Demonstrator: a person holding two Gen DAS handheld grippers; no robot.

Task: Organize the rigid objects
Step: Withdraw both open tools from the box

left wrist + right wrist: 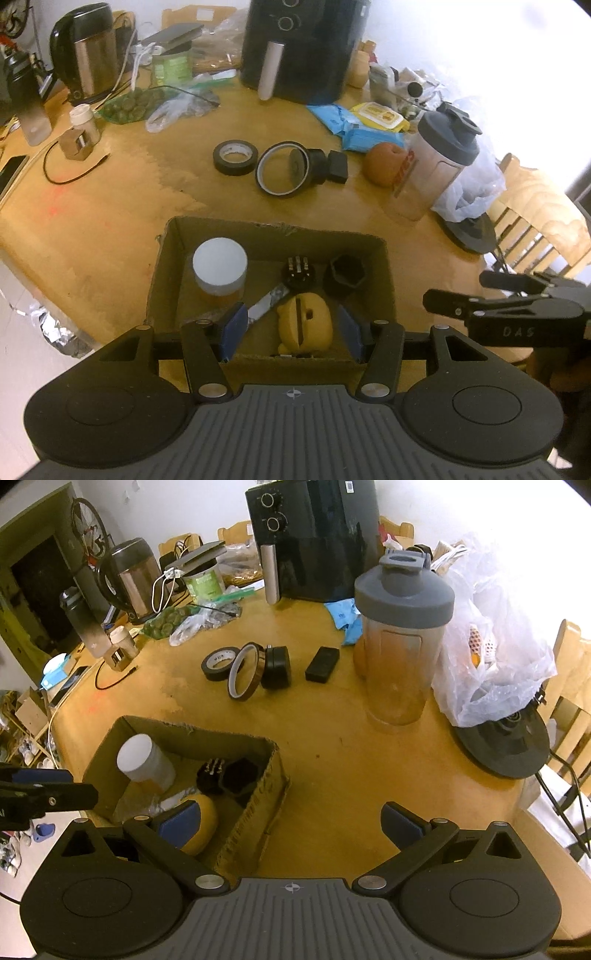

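An open cardboard box (258,240) sits at the table's near edge. It holds a white-lidded jar (219,264), a black pronged mount (297,273), a black hexagonal cup (345,275), a silver strip (266,302) and a yellow slotted piece (304,325). My left gripper (291,325) hangs over the box, open, its blue pads (236,325) either side of the yellow piece without touching it. My right gripper (290,823) is wide open and holds nothing; its left finger overlaps the box's near corner (251,812). Farther back lie a black tape roll (218,662), an amber tape ring (243,670), a black cylinder (277,666) and a small black block (322,663).
A grey-lidded shaker bottle (400,646) stands right of centre, with an orange (382,162) behind it and a plastic bag (495,657) on a black disc. A black air fryer (321,535), a kettle (133,576) and packets line the back. Bare wood lies between box and shaker.
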